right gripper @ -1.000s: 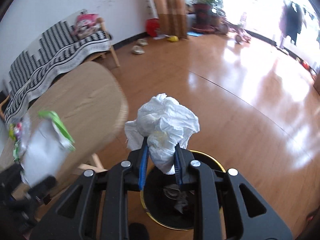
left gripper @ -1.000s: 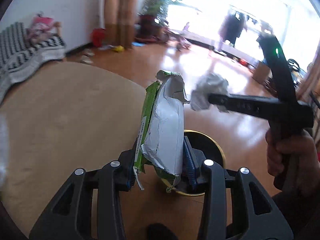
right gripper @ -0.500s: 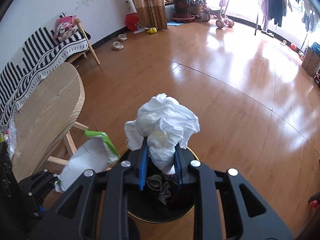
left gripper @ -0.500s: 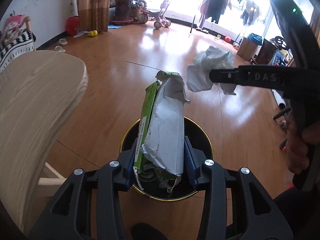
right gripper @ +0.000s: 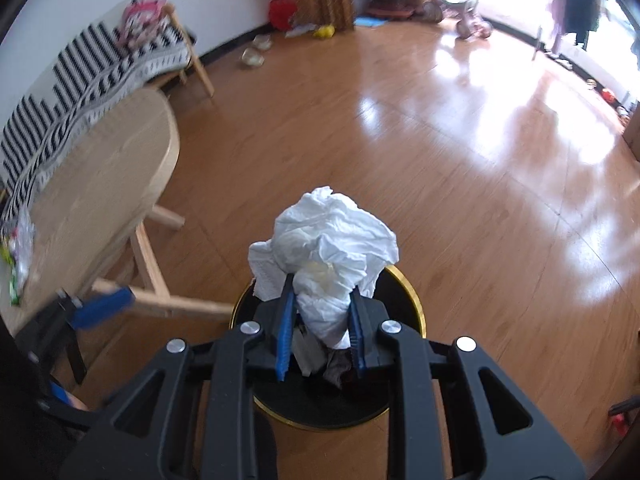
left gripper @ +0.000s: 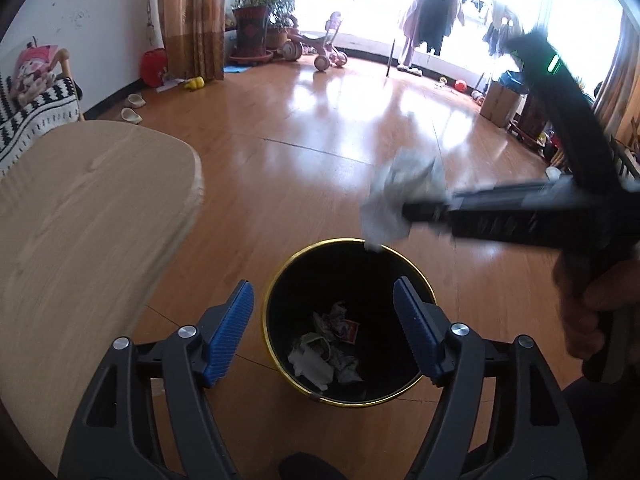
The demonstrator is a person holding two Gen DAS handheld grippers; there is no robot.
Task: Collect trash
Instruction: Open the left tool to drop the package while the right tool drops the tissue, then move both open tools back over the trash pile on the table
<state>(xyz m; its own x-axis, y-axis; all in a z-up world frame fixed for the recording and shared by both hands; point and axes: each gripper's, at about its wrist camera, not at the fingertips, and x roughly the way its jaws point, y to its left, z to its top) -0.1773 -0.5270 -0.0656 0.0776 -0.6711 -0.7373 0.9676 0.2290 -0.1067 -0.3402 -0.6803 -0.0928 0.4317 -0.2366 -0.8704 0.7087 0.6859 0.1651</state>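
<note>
A black trash bin with a gold rim (left gripper: pixel 280 276) stands on the wood floor, with crumpled trash (left gripper: pixel 326 354) at its bottom. My left gripper (left gripper: pixel 324 304) is open and empty, right above the bin. My right gripper (right gripper: pixel 320 312) is shut on a crumpled white tissue (right gripper: pixel 326 240) and holds it over the bin (right gripper: pixel 414 304). In the left wrist view the tissue (left gripper: pixel 400 200) hangs blurred above the bin's far rim. The left gripper's blue finger (right gripper: pixel 104 306) shows at the left of the right wrist view.
A light wooden table (left gripper: pixel 80 216) stands left of the bin, its legs (right gripper: pixel 148 264) close to it. More wrappers (right gripper: pixel 18 252) lie on the table's left edge. A striped bench (right gripper: pixel 96 64) is by the wall. Shiny wood floor stretches beyond.
My left gripper has opened and the green-and-white wrapper is gone from it. My right gripper with the tissue has come lower, closer over the bin.
</note>
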